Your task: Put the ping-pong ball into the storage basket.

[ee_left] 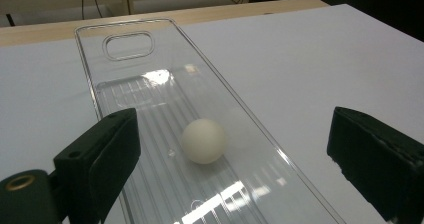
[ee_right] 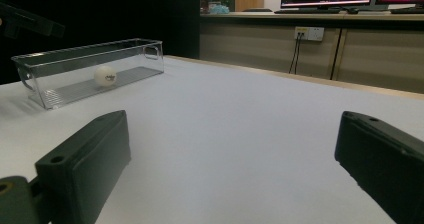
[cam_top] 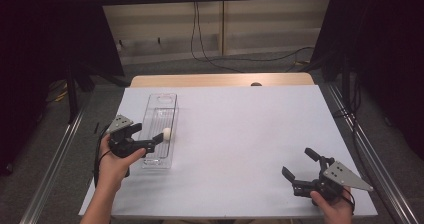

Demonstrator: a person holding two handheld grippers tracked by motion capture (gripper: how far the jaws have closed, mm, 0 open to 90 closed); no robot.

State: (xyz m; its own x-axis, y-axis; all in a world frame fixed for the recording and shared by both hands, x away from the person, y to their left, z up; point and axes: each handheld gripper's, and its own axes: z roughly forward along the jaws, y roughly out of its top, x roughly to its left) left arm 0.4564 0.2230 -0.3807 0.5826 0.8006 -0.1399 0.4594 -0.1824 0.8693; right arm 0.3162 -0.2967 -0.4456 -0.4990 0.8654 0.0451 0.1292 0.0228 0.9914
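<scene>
A white ball [cam_top: 166,133] lies on the ribbed floor of a long clear plastic tray [cam_top: 161,98] at the left of the white table. My left gripper [cam_top: 148,135] hovers over the tray's near end, open, its black jaws standing wide on either side of the ball without touching it. In the left gripper view the ball [ee_left: 203,140] rests free in the tray [ee_left: 91,89] between the spread jaws of that gripper [ee_left: 232,118]. My right gripper [cam_top: 299,163] is held low at the table's near right, open and empty. In the right gripper view its own jaws [ee_right: 232,121] frame the distant tray [ee_right: 55,96] and ball [ee_right: 105,75].
A white sheet [cam_top: 240,129] covers the table, with a strip of wooden edge [cam_top: 220,79] at the far side. Cables [cam_top: 200,39] hang down the back wall. Metal rails [cam_top: 55,154] run along both sides of the table.
</scene>
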